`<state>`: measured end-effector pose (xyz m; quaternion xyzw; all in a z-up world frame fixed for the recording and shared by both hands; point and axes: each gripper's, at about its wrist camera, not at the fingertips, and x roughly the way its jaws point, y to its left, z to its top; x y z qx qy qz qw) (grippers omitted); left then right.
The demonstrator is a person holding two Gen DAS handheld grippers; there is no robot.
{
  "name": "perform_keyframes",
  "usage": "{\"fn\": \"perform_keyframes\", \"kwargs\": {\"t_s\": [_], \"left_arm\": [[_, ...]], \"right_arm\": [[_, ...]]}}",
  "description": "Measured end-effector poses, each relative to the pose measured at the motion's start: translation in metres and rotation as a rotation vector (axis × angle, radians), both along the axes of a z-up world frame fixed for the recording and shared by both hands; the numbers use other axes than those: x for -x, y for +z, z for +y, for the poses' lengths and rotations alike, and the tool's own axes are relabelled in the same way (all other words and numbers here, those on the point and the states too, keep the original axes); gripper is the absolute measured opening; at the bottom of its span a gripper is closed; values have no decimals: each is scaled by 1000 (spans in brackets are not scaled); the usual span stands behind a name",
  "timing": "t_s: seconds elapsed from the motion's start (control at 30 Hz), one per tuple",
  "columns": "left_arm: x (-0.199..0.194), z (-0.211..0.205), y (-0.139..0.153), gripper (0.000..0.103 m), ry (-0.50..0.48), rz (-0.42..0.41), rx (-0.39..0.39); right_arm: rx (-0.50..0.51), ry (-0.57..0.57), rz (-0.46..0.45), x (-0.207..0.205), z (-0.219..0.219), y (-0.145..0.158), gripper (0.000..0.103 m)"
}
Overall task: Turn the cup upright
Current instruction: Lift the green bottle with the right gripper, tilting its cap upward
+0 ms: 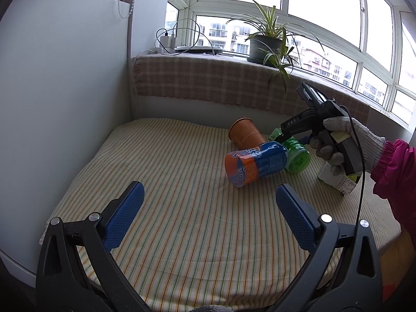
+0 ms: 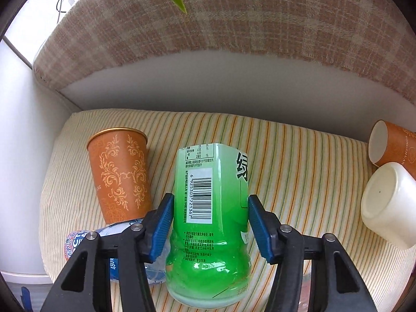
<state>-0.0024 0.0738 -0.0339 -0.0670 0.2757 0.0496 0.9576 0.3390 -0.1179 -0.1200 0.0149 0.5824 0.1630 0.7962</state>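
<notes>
On the striped yellow cloth-covered bench, the green plastic cut-bottle cup lies on its side between the right gripper's blue fingers, which flank it closely, beside an orange patterned paper cup, while the left gripper hovers with fingers spread wide.

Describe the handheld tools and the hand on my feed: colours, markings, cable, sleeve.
Both tools, the left tool and the right tool, have black plastic frames, silver rivets and blue textured pads. The right one carries white "DAS" lettering and a black cable. The right hand wears a white knit glove and a magenta sleeve.
</notes>
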Motion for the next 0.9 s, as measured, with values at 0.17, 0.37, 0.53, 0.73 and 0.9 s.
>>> {"fn": "perform_keyframes", "kwargs": {"t_s": [0.17, 0.37, 0.53, 0.73, 0.9], "left_arm": [[0, -2, 0, 103, 1, -2, -5], [1, -8, 0, 103, -8, -10, -13], [6, -11, 3, 103, -14, -23, -20], [8, -13, 5, 103, -25, -29, -15], [6, -15, 5, 103, -42, -16, 15]], "right_arm": [[-31, -12, -19, 5, -14, 8, 58], [-95, -18, -65, 19, -32, 32, 58], [-167, -23, -124, 40, -49, 63, 58], [-245, -20, -183, 84, -63, 93, 58], [-320, -23, -166, 130, -73, 91, 58]]}}
